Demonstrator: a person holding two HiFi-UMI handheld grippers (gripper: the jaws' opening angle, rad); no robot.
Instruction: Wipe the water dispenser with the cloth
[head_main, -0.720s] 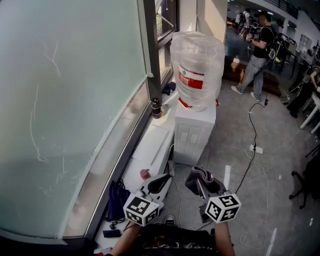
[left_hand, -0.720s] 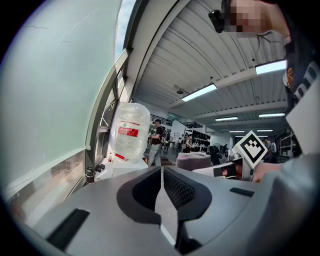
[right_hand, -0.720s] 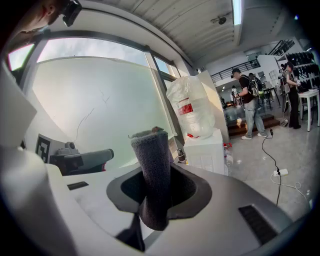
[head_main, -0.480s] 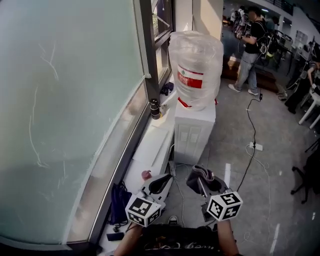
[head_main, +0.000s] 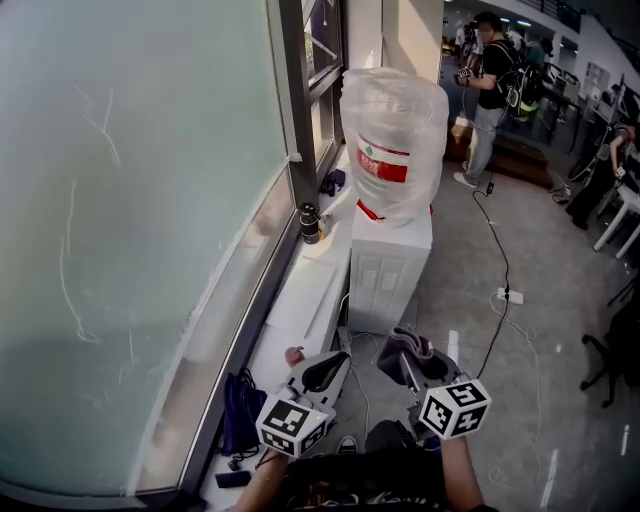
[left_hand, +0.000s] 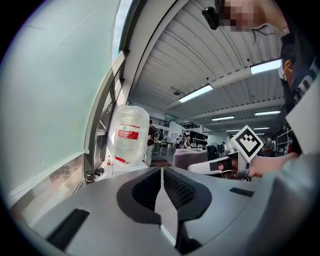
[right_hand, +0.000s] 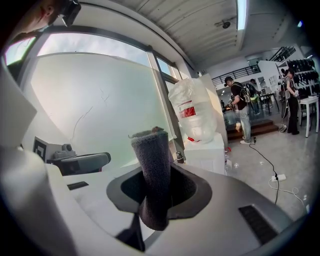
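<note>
Grey cloth (right_hand: 154, 165) pinched in right claw (right_hand: 150, 205); left claw (left_hand: 161, 190) pressed together, empty. Approach step: dispenser (head_main: 390, 262) well apart, must close in.

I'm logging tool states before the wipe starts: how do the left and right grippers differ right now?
The right gripper is clamped on a dark grey cloth, while the left gripper has its jaws together on nothing. In the head view the left gripper sits nearer the window ledge, and the right gripper is over the open floor. Both point toward the water dispenser and are well short of it.
</note>
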